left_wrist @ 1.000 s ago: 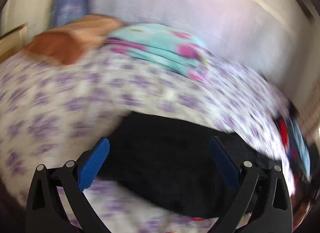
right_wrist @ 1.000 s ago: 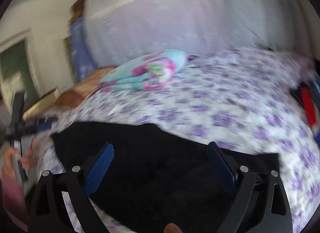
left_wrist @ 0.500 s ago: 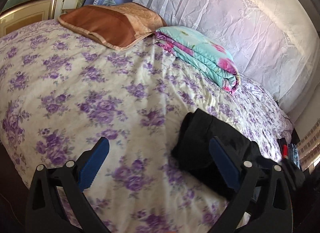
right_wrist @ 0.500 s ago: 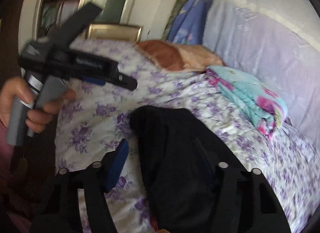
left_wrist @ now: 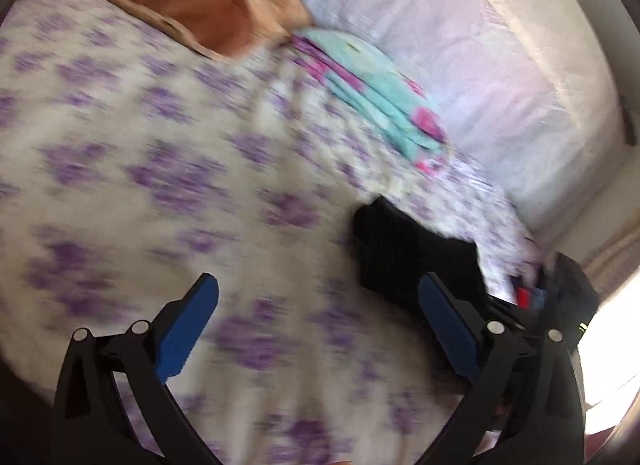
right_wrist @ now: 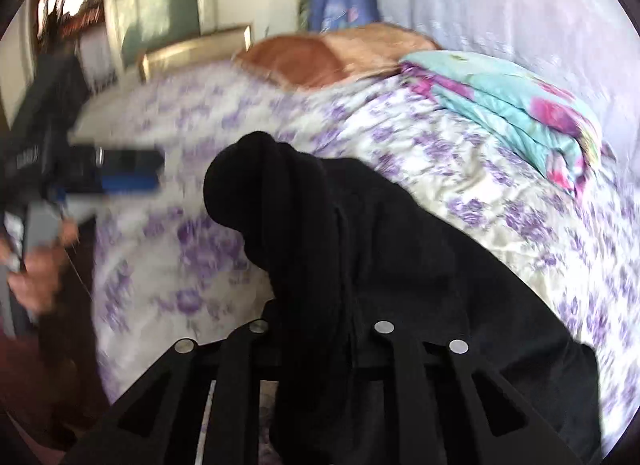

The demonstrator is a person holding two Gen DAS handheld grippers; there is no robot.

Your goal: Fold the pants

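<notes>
Right gripper [right_wrist: 320,329] is closing, black pants [right_wrist: 360,249] bunched between its fingers, pads hidden in the cloth. Left gripper [left_wrist: 316,325] hangs spread wide, nothing between, over the purple-flowered bed [left_wrist: 160,169]. Pants lie heaped near the bed's edge. Beyond: folded turquoise blanket [right_wrist: 516,105], brown pillow [right_wrist: 312,61].

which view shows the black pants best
The right wrist view: the pants fill the middle, bunched on the bedspread, with the right gripper closing on the cloth. The left wrist view shows only a small, blurred dark lump near the right edge, beyond the open left gripper.
</notes>
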